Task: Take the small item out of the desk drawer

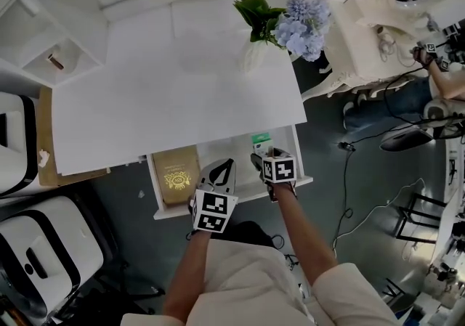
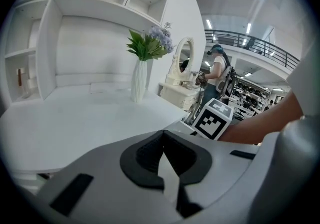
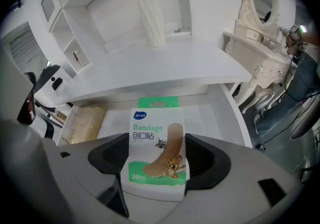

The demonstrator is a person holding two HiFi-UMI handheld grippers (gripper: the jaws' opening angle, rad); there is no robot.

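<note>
The desk drawer [image 1: 231, 200] is pulled open under the white desk [image 1: 174, 99]. My right gripper [image 1: 263, 157] is shut on a small bandage box [image 3: 157, 148], white and green with a cartoon plaster printed on it. The box stands upright between the pads [image 3: 202, 160], above the drawer's [image 3: 212, 113] right half. Its green top [image 1: 260, 139] shows in the head view. My left gripper [image 1: 221, 170] hovers over the drawer's middle, jaws shut with nothing between them [image 2: 162, 140]. A gold box [image 1: 176, 176] lies in the drawer's left part.
A white vase of blue flowers [image 1: 298, 23] stands at the desk's back right. A white dressing table with a mirror [image 1: 378, 19] is to the right, with cables on the floor there. White and black units [image 1: 43, 245] stand at the left. A person [image 2: 217, 68] stands behind.
</note>
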